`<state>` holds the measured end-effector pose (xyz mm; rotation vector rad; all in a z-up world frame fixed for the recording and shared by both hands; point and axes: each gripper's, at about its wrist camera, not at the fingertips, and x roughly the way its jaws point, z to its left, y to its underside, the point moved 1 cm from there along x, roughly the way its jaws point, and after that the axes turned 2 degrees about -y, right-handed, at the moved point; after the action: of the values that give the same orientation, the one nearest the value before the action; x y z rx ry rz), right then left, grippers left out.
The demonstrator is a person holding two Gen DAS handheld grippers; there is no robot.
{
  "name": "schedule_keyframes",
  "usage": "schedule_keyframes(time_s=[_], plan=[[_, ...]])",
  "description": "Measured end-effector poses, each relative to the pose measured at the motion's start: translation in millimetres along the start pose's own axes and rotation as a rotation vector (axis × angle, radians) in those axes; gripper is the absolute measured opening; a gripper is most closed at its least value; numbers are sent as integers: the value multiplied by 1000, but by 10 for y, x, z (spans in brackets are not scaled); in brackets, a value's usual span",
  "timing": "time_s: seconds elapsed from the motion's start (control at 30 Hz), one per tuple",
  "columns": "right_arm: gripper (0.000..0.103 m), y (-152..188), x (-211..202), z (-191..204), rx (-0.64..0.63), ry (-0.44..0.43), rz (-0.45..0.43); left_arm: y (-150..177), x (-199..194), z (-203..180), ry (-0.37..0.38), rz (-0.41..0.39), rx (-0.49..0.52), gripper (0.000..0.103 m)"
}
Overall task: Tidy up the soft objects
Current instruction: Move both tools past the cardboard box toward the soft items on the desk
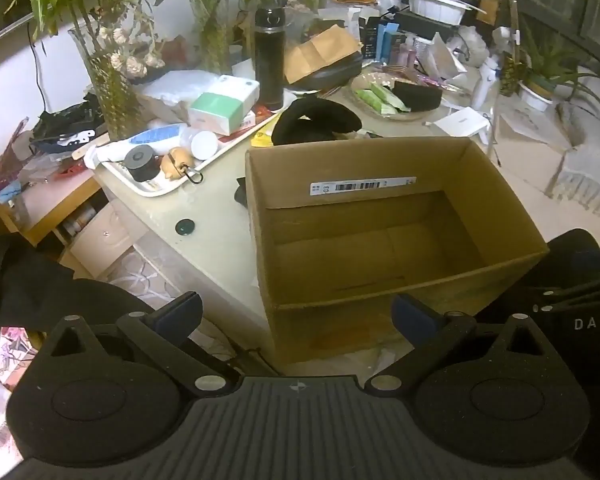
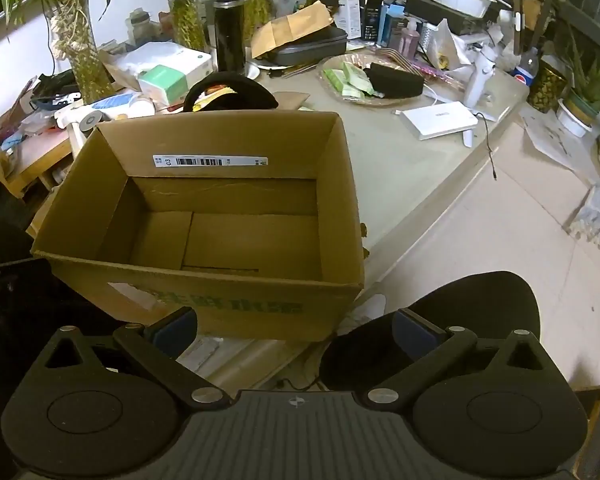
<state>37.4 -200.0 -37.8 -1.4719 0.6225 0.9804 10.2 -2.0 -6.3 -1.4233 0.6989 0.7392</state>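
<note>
An open cardboard box (image 1: pixel 380 220) (image 2: pixel 220 216) stands at the near edge of the table with nothing inside it. Behind it lies a black soft object (image 1: pixel 316 120) (image 2: pixel 228 90), curved like a neck pillow. Another black soft item (image 1: pixel 416 94) (image 2: pixel 396 78) rests on a clear plate further back. My left gripper (image 1: pixel 296 316) hovers in front of the box, open and holding nothing. My right gripper (image 2: pixel 296 328) is also open with nothing between its fingers, just before the box's front wall.
A white tray (image 1: pixel 148 186) of toiletries sits left of the box. A black flask (image 1: pixel 269 60) (image 2: pixel 229 26), tissue boxes (image 1: pixel 220 108), plant vases (image 1: pixel 112 92) and a white flat box (image 2: pixel 438 118) crowd the table. A black stool seat (image 2: pixel 460 312) stands below right.
</note>
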Motion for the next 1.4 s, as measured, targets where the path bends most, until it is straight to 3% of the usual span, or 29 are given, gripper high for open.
schedule_keyframes(time_s=[0.97, 1.4], plan=[[103, -113, 11, 30, -32, -7, -7, -20, 10, 77, -55, -26, -42, 103], [103, -219, 7, 127, -69, -18, -29, -56, -2, 160, -43, -29, -76, 103]])
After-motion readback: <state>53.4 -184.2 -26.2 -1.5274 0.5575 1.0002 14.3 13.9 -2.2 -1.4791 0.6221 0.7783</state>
